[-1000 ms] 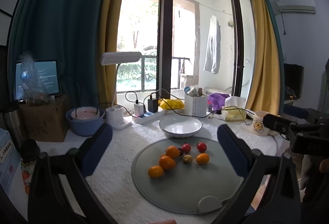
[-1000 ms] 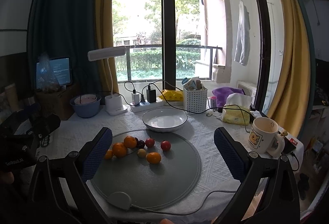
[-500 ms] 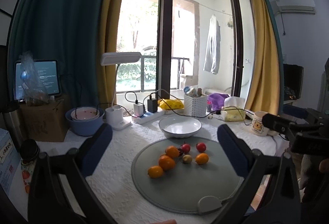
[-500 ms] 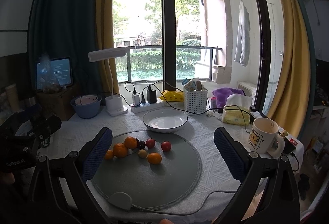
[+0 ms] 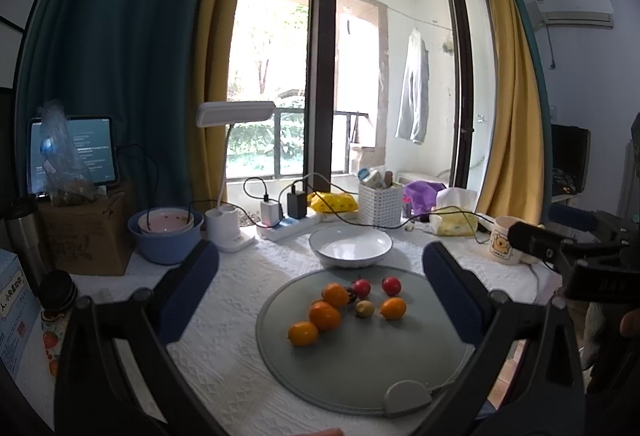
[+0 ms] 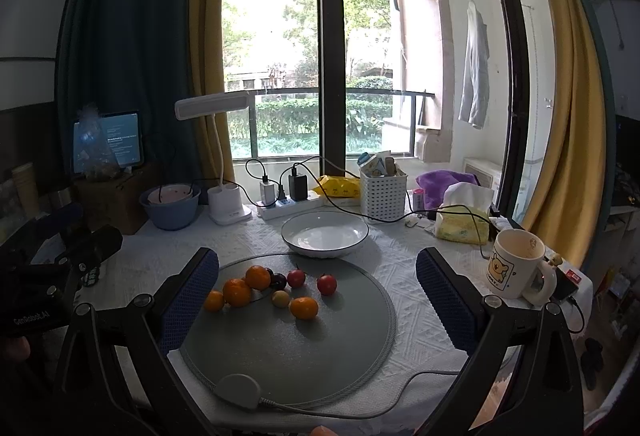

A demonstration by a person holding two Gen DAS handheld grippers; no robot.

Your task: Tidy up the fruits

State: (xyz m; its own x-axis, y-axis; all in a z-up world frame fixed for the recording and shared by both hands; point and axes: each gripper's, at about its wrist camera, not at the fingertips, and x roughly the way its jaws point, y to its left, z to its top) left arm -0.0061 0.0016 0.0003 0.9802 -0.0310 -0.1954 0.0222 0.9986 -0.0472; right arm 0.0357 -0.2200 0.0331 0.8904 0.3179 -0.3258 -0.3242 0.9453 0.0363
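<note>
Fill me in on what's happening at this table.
A person holds two grippers above the table, the left gripper and right gripper both open and empty. The fruits lie loose on the round grey mat. The white bowl behind the mat holds nothing. No fruit is picked up yet.

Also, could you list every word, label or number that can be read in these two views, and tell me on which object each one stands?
"GenRobot.AI": white letters on the black body of the left gripper, seen in the right wrist view.
Tablet screen: lines of text, too small to read.
Blue box at the left edge: Chinese characters, too blurred to read.
Bear mug: a cartoon bear, no readable words.
Air conditioner: a sticker, unreadable.
</note>
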